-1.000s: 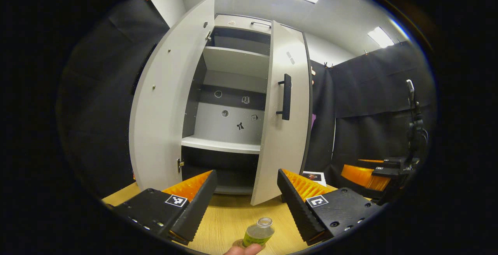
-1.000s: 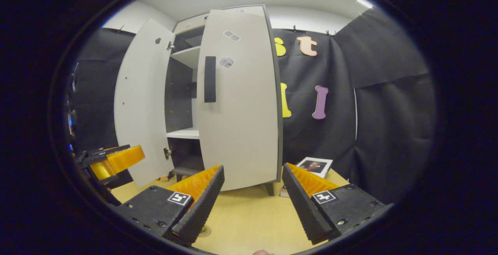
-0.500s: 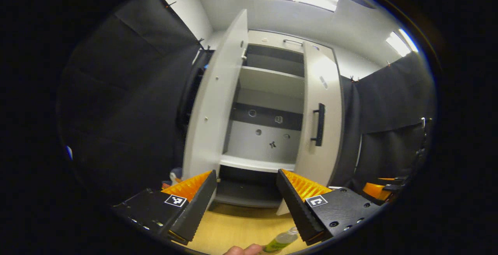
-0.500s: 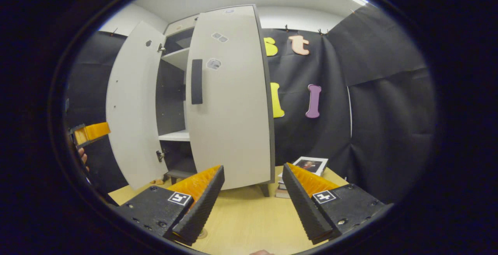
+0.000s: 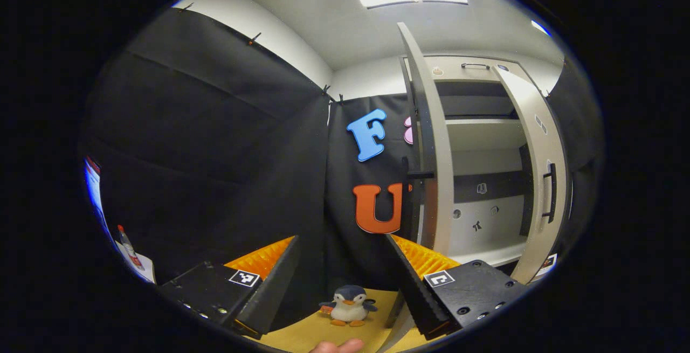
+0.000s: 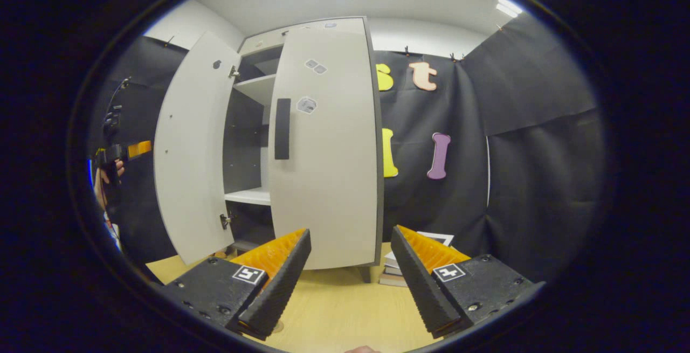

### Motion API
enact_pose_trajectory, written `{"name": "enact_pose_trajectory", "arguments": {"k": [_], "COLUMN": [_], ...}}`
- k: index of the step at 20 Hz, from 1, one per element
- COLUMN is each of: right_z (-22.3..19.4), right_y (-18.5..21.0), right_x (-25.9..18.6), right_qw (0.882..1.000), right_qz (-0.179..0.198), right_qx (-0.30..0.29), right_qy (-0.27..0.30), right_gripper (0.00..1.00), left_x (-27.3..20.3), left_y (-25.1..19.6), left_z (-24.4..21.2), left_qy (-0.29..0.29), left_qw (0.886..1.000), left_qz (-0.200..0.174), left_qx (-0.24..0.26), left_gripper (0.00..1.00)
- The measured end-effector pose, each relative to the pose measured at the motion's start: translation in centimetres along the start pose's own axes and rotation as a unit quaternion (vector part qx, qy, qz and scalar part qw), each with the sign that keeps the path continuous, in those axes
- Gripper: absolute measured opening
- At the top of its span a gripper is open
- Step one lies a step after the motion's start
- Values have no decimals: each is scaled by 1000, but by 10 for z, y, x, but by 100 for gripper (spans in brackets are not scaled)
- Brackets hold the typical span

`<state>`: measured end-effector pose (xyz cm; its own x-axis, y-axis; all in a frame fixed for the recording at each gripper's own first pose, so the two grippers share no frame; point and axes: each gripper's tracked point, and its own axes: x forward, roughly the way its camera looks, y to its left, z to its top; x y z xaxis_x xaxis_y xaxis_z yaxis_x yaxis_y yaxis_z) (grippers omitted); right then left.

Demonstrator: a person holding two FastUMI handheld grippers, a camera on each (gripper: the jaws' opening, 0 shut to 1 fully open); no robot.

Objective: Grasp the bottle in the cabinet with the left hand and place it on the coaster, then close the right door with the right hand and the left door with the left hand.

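Tongs are showing in both views, two in all, and each has two orange and black fingers. In the left gripper view the left tongs (image 5: 339, 280) are standing wide open with nothing between the fingers. In the right gripper view the right tongs (image 6: 350, 277) are also spread open and holding nothing.

One tall white cabinet (image 6: 253, 86) is standing on the yellow wooden counter (image 6: 339, 310). It has two doors, and both are hanging open. The right door (image 6: 326, 143) is facing the right tongs, and one black handle (image 6: 282, 129) is sitting on its front. The left door (image 6: 191, 153) is swung out wide beside it. In the left gripper view the left door is showing edge on, just past the right finger of the left tongs. Two white shelves are showing inside the cabinet there, and both are bare.

One small toy penguin (image 5: 349, 305) is standing on the counter between the fingers of the left tongs, farther off and not touching them. One fingertip (image 5: 337, 346) is peeking in at the bottom of that view.

A small stack of books (image 6: 399, 269) is lying on the counter near the right door. Far to the left in the right gripper view, a hand (image 6: 103, 178) is holding the left tongs up in the air.

The bottle is not in sight, so where it is cannot be told. A small round bit, maybe the coaster, is peeking out under the left finger of the right tongs.
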<state>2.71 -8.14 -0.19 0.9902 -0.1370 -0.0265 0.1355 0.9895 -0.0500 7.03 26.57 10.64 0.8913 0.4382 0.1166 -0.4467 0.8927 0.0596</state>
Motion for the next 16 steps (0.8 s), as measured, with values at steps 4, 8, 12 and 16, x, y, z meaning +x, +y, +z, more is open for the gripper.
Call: {"name": "enact_pose_trajectory", "arguments": {"k": [4,8,12,16], "right_z": [-1,4,9,11], "right_y": [-12,-20,-6,-3], "right_x": [-4,-2,9,11], "right_qw": [1000,1000,1000,1000], "right_qz": [-13,-23,-4,3], "right_qx": [3,-3,5,-2], "right_qy": [1,-2,-10,-12], "right_gripper": [98,98,98,98], "left_x": [4,7,-2,-11], "left_y": [13,5,-30,-80], "left_z": [-5,-7,-3,-1], "left_qy": [2,10,13,17], "left_qw": [1000,999,998,992], "left_qz": [15,-4,-53,-112], "left_qx": [-19,-45,-32,-56], "left_gripper": [95,99,92,92]}}
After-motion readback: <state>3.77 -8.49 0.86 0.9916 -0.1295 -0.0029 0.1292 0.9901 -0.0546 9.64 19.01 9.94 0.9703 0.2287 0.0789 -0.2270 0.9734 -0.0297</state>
